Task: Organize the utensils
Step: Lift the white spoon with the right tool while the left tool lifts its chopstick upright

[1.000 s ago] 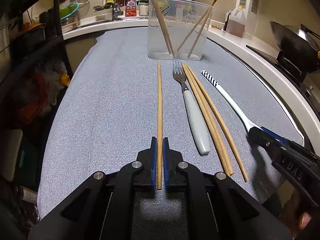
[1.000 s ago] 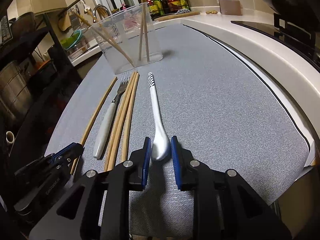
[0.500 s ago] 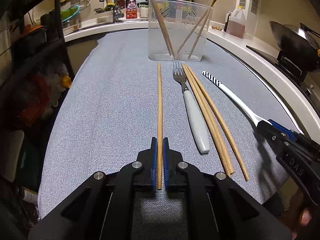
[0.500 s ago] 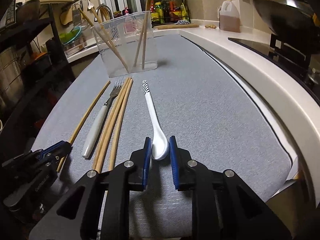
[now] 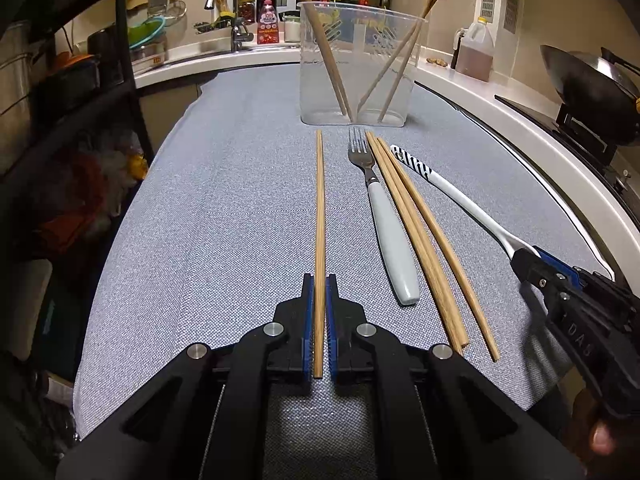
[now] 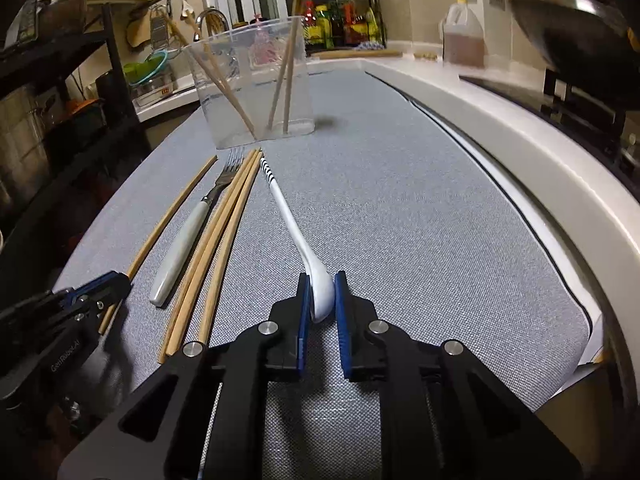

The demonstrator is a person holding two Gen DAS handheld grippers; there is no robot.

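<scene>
My left gripper is shut on the near end of a single wooden chopstick that lies straight ahead on the grey mat. My right gripper is shut on the bowl of a white spoon with a black-striped handle end; the spoon tilts up off the mat. Between them lie a fork with a white handle and three chopsticks. A clear plastic cup with several chopsticks stands at the far end of the mat. The right gripper also shows in the left wrist view.
The grey mat covers the counter. A white counter edge curves along the right, with a wok on a stove and an oil jug. A black shelf rack stands at the left; a sink is behind.
My right gripper has closed on the spoon's bowl and lifted it a little, so the spoon tilts. My left gripper stays shut on the chopstick.
</scene>
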